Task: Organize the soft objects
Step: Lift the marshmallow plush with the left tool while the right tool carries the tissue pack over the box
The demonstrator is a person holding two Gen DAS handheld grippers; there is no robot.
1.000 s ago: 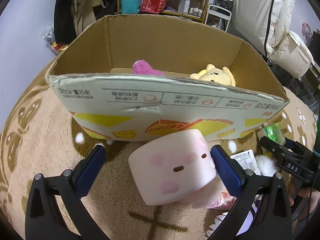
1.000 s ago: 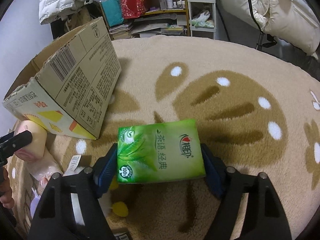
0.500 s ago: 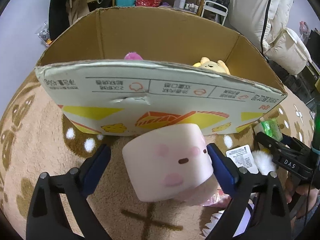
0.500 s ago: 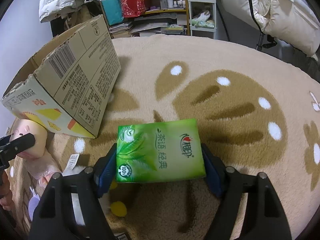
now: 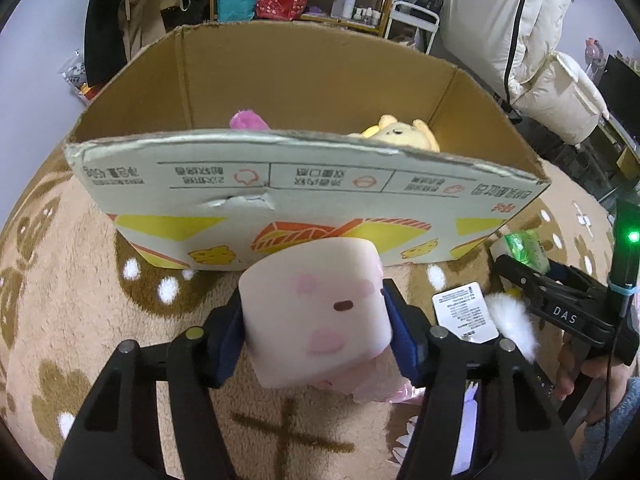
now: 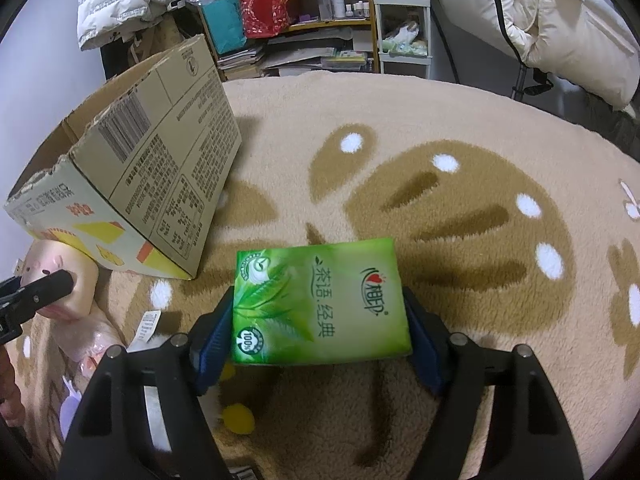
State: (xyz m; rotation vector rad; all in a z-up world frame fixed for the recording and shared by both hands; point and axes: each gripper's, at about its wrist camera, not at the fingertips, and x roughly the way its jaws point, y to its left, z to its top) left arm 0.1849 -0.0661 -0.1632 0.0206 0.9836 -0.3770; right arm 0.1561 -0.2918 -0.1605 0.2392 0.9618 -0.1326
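Note:
A pale pink plush cube (image 5: pixel 316 312) with a small face lies on the rug just in front of the cardboard box (image 5: pixel 312 176). My left gripper (image 5: pixel 313 306) has its jaws closing, and both blue pads touch the cube's sides. A purple plush (image 5: pixel 248 119) and a yellow bear (image 5: pixel 400 136) lie inside the box. My right gripper (image 6: pixel 318 312) is shut on a green tissue pack (image 6: pixel 320 304), held over the rug to the right of the box (image 6: pixel 160 168). The pink cube (image 6: pixel 44 260) also shows at the left edge of the right wrist view.
A white label (image 5: pixel 466 312) and white fluff (image 5: pixel 510 320) lie between the two grippers. A yellow piece (image 6: pixel 238 418) sits under the right gripper. Shelves (image 6: pixel 320 12) and a white jacket (image 6: pixel 560 20) stand beyond the beige rug (image 6: pixel 460 200).
The left jaws have come in from wide open until the pads meet the pink cube. The right gripper and its green pack have stayed put.

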